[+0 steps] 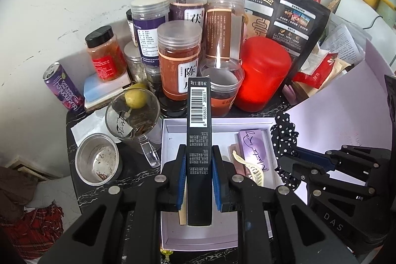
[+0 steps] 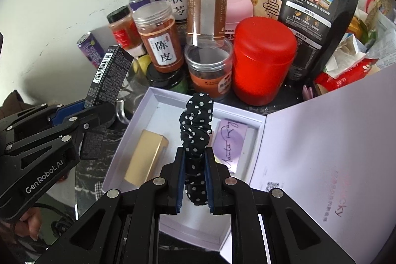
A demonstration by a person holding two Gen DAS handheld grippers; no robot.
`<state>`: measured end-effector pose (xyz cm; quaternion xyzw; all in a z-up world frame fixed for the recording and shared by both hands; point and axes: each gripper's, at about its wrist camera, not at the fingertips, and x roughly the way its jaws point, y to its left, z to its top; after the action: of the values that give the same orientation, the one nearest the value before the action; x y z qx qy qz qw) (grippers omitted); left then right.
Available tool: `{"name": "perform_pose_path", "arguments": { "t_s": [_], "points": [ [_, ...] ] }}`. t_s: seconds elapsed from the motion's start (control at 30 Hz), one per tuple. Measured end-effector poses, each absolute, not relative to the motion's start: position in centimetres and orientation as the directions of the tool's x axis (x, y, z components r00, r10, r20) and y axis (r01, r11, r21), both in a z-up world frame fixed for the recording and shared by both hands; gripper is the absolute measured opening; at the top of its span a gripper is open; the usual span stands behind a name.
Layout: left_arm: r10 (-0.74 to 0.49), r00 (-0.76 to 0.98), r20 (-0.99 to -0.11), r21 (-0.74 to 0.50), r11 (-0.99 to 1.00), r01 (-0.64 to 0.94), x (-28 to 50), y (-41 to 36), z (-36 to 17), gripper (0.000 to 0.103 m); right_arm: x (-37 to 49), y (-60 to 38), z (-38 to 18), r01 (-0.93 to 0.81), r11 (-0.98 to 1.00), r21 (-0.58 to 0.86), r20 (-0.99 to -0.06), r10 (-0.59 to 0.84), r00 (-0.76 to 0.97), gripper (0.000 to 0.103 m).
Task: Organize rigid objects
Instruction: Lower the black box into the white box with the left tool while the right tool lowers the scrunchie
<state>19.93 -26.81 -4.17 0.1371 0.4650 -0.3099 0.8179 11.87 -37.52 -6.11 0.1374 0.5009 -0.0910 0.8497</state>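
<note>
Hovering over the shallow white cardboard gift box (image 2: 138,120) on the dark marbled counter (image 1: 74,130), the left gripper (image 1: 198,180) had its jaws clamped nearly shut on a slim black carton with a white barcode label (image 1: 198,140), which stood up along the jaws and leaned toward the far wall of the box. Just to the right of it, also above the box, the right gripper (image 2: 195,180) had its jaws fully closed on a black fabric scrunchie with white polka dots (image 2: 196,125). Inside the box lay a gold rectangular carton (image 2: 146,160) at the left, a lilac card with script lettering (image 2: 232,140) at the right and a cream plastic hair claw (image 1: 252,170) near that card, while the box's pale hinged lid (image 2: 321,140) stood open on its right side. Beyond the box's far wall crowded a red lidded canister (image 2: 262,66) and clear plastic jars of dried goods (image 2: 158,41). To place well, I judge, the black carton should be lowered flat into the bare strip of the box between the gold carton and the lilac card, long side parallel to them, and released only once it rests on the floor. The scrunchie should go down apart from it, so that neither gripper knocks the other.
</note>
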Motion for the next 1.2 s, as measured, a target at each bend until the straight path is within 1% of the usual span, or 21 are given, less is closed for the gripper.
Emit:
{"name": "perform_pose_path", "arguments": {
  "t_s": [0.3, 0.6, 0.97, 1.2],
  "points": [
    [-0.351, 0.333, -0.875, -0.063, 0.765, 0.641, 20.4, -27.6, -7.7, 0.018, 12.7, -37.8, -9.1, 0.315, 0.941, 0.121, -0.901, -0.029, 0.434, 0.015],
    [-0.336, 0.271, -0.902, -0.092, 0.763, 0.64, 21.0, -28.4, -11.2, 0.018, 12.9, -38.2, -12.1, 0.33, 0.936, 0.122, -0.924, -0.014, 0.382, 0.015],
    [-0.317, 0.232, -0.92, -0.09, 0.745, 0.661, 21.4, -29.4, -13.9, 0.018, 13.6, -38.5, -15.1, 0.355, 0.928, 0.117, -0.942, -0.009, 0.335, 0.015],
    [-0.313, 0.195, -0.93, -0.109, 0.739, 0.665, 22.0, -30.6, -15.4, 0.018, 14.0, -38.6, -15.9, 0.368, 0.922, 0.121, -0.941, -0.011, 0.338, 0.015]
  ]
}}
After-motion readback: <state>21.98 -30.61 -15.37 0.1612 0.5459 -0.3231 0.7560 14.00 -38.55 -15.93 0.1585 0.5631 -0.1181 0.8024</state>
